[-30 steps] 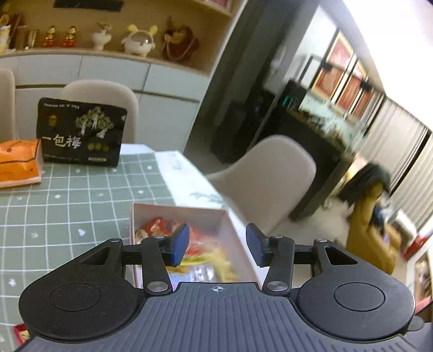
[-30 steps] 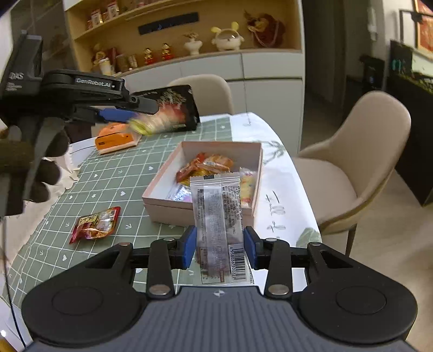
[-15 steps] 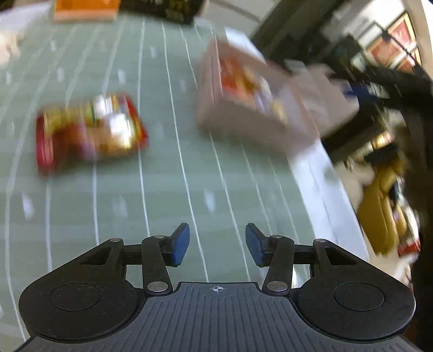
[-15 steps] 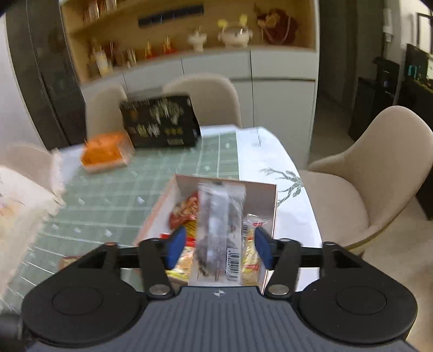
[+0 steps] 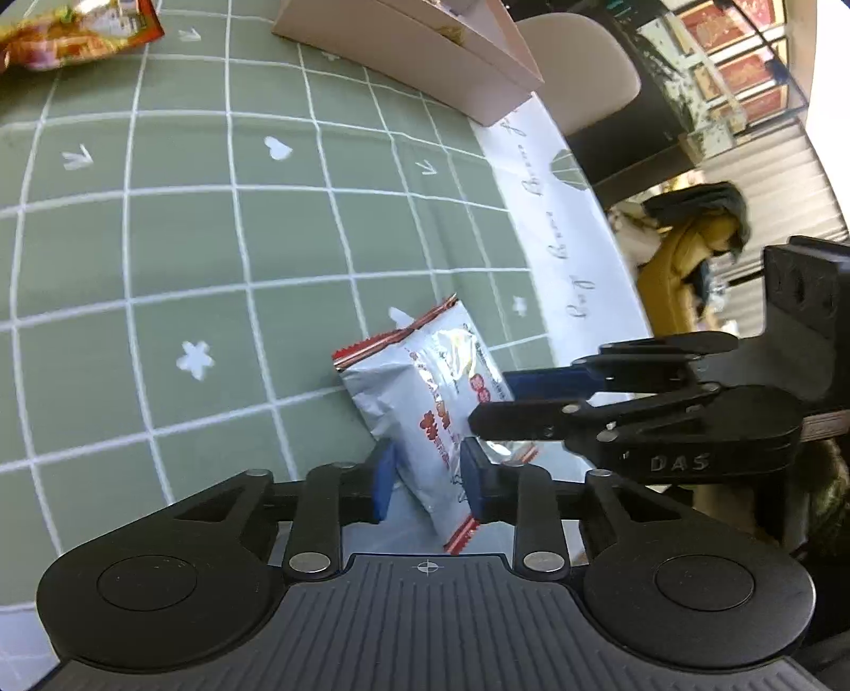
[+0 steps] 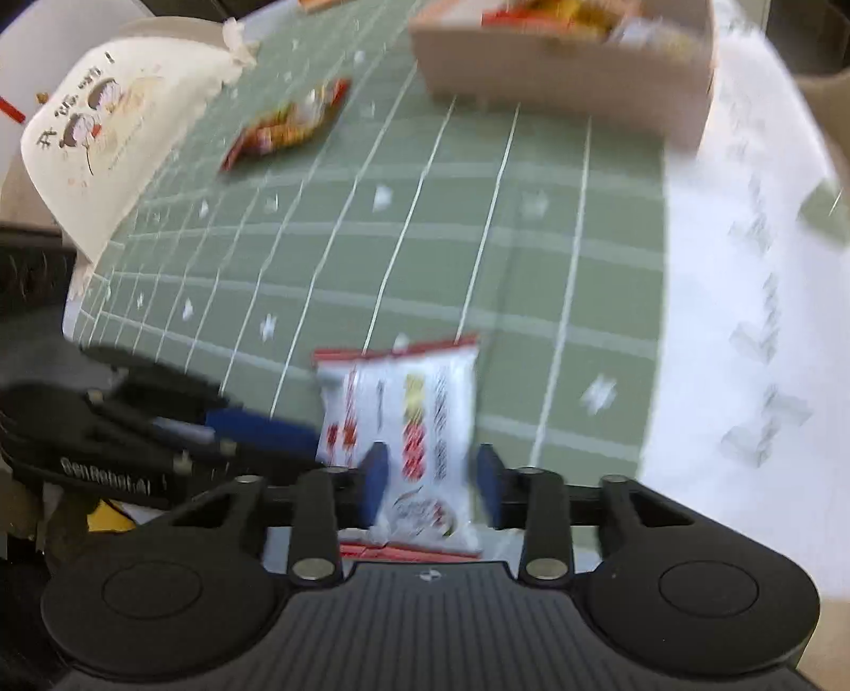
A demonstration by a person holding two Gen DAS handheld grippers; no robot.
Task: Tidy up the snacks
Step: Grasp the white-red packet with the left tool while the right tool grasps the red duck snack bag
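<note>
on the right gripper [image 5: 536,398], "das" reads; silver packet [image 5: 430,404].

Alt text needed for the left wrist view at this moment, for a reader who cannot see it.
A silver snack packet with red trim lies on the green checked tablecloth between the fingers of the left tool, while the right tool reaches in from the right. A pink box and a red snack packet lie farther back.

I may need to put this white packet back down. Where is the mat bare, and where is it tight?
Bare green mat lies between the white packet, the red packet and the pink box. The white cloth edge beside the mat is bare too. It is tight at the packet, where the left gripper and right gripper meet.
</note>
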